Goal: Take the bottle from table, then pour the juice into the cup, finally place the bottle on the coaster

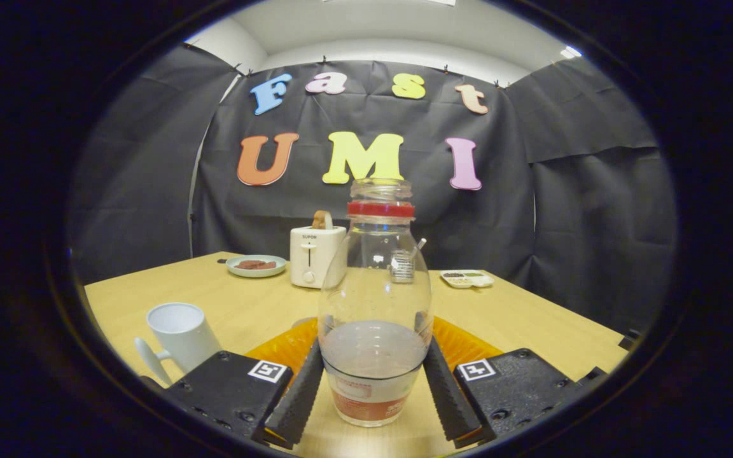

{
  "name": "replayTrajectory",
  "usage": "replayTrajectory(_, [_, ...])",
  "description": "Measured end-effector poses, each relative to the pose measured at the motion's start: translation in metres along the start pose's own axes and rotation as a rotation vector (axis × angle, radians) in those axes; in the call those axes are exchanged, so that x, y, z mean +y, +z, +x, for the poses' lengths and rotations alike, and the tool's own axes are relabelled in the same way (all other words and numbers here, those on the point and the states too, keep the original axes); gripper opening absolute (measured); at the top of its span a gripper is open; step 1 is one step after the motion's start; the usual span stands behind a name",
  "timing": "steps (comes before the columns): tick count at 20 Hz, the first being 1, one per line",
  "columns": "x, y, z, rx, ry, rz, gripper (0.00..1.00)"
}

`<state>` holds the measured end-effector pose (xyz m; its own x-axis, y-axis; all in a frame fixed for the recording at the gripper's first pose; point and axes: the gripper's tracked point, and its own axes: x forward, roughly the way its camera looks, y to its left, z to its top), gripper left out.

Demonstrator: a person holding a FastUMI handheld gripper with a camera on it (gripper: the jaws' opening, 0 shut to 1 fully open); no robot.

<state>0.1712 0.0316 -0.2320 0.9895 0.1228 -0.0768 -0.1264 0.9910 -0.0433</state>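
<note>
A clear plastic bottle [376,286] with a red neck ring and an open mouth stands upright between my fingers. Pale juice fills its lower part above a red and white label. My gripper [373,346] is shut on the bottle, with one black ribbed finger [303,388] pressing each side of its lower body. An orange coaster [462,346] lies on the table just behind the bottle, showing on both sides of it. I cannot tell whether the bottle's base touches the table. A white cup [182,334] with a handle stands to the left of the left finger.
The wooden table [532,318] stretches beyond the fingers. At its far side stand a white toaster [315,254] holding a slice of bread, a pale green plate [256,265] with brown food on its left, and a small white tray [466,278] to the right.
</note>
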Motion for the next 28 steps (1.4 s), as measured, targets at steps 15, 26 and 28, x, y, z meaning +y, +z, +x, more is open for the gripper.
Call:
replayTrajectory(15, [-0.030,0.093,-0.060,-0.054,-0.029,-0.031,0.82])
replayTrajectory(26, [-0.035,0.128,-0.076,-0.030,-0.028,-0.075,0.82])
replayTrajectory(28, [-0.033,0.127,-0.075,-0.024,-0.023,-0.086,0.82])
